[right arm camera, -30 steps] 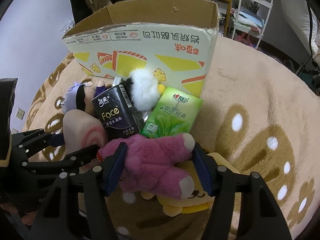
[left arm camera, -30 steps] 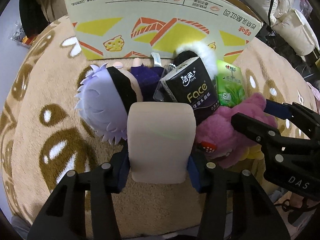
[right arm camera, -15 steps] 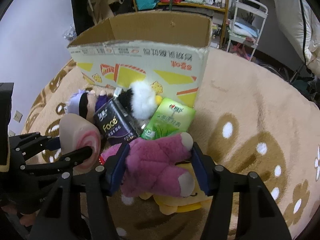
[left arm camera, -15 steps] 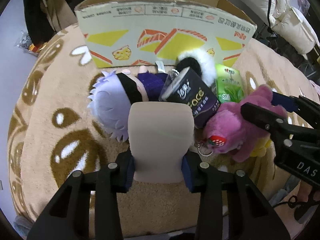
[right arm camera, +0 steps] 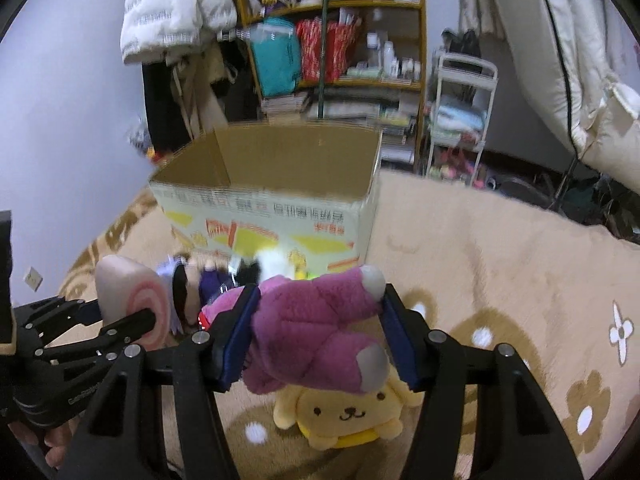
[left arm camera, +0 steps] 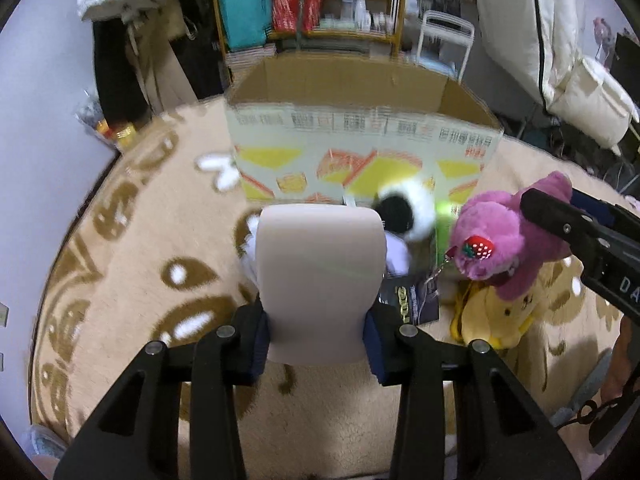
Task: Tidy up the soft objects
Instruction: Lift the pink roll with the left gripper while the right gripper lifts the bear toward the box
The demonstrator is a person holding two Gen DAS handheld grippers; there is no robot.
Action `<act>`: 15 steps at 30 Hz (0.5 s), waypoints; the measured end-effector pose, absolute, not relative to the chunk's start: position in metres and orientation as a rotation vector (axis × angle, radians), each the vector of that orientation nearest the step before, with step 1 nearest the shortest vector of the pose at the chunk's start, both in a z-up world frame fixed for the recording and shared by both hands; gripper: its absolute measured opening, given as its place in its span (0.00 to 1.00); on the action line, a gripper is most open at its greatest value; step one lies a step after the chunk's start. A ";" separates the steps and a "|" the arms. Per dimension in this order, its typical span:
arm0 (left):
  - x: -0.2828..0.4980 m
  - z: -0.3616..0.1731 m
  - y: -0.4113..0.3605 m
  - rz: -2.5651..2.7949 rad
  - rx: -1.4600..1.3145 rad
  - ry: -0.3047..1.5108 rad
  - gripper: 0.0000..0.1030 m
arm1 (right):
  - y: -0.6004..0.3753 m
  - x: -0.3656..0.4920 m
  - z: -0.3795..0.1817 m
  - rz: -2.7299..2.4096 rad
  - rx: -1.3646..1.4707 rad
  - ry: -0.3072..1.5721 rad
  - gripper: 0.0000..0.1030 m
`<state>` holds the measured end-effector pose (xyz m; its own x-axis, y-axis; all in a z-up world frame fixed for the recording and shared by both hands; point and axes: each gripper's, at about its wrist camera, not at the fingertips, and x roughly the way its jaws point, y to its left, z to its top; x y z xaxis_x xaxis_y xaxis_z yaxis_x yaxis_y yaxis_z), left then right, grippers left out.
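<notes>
Both tongs loaded and aloft: left gripper [left arm camera: 316,356] clamps the roll [left arm camera: 318,280], right gripper [right arm camera: 316,344] pinches the bear [right arm camera: 320,332], box [right arm camera: 280,208] open at twelve o'clock, so next they need carrying over its rim.

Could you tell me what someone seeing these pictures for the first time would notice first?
Probably the two toys held up at once: the right gripper clamps a purple plush bear, and the left gripper holds a beige roll-cake cushion beside it. Behind them an open cardboard box stands on the tan patterned rug, and a yellow dog plush lies beneath the bear.
</notes>
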<state>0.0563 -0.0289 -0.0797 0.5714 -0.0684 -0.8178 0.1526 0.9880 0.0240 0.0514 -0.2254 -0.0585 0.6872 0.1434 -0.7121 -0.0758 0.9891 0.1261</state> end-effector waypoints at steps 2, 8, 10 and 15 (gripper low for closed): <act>0.052 -0.070 -0.028 -0.110 0.104 0.897 0.37 | -0.228 0.048 -0.052 0.117 0.097 0.764 0.61; 0.040 -0.041 -0.022 -0.076 0.114 0.731 0.37 | -0.233 0.039 -0.026 0.099 0.121 0.633 0.61; 0.037 -0.031 -0.021 -0.072 0.118 0.680 0.37 | -0.235 0.037 -0.018 0.098 0.132 0.605 0.61; 0.034 -0.006 -0.022 -0.080 0.128 0.590 0.37 | -0.238 0.039 0.001 0.110 0.155 0.546 0.61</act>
<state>0.0339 -0.0222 -0.0064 0.8283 -0.0382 -0.5590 0.1115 0.9889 0.0978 0.0394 -0.2383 0.0015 0.8490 0.1451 -0.5080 -0.0628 0.9824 0.1756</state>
